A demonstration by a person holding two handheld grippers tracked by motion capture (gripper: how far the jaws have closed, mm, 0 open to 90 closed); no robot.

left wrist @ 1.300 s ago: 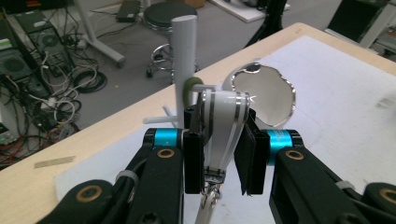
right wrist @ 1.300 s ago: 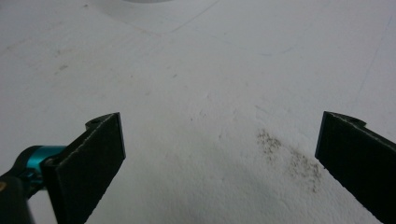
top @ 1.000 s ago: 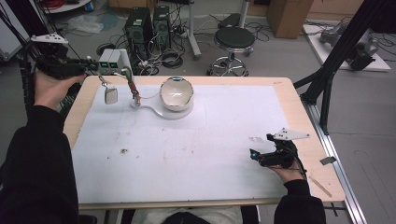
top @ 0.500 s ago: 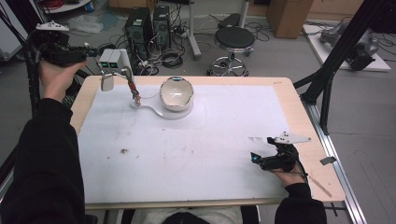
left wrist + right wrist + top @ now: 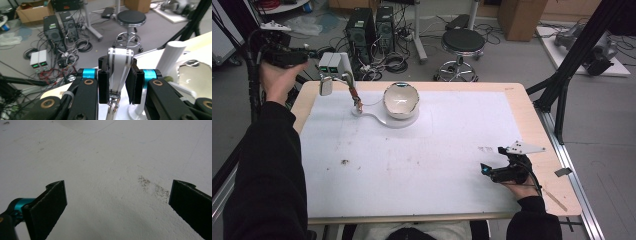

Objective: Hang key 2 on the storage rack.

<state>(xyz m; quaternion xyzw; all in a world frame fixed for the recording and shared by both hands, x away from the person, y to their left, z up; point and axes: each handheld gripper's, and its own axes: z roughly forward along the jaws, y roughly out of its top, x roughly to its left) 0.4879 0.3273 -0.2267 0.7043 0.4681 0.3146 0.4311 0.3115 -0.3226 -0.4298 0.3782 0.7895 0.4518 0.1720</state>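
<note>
My left gripper (image 5: 321,80) is raised over the table's far left corner, shut on a white strip with grey stripes (image 5: 326,88). In the left gripper view that strip (image 5: 120,62) stands pinched between the jaws of the left gripper (image 5: 118,77), a metal clasp hanging below it. Just right of it, a thin brown stand (image 5: 355,98) and a shiny bowl (image 5: 401,100) share a white base (image 5: 377,118). The bowl (image 5: 195,75) appears past a white post (image 5: 175,53). My right gripper (image 5: 486,170) rests open on the white mat (image 5: 422,160) at the front right, with nothing between its jaws (image 5: 117,202).
Beyond the far table edge the floor holds a black stool (image 5: 464,42), computer towers (image 5: 372,25), two white power supplies (image 5: 334,62) and loose cables. A black tripod leg (image 5: 562,85) stands off the right edge. A small dark speck (image 5: 344,161) lies on the mat.
My left hand has drawn back toward the far left corner, carrying the striped strip a little farther away with it. The right gripper has stayed in place.
</note>
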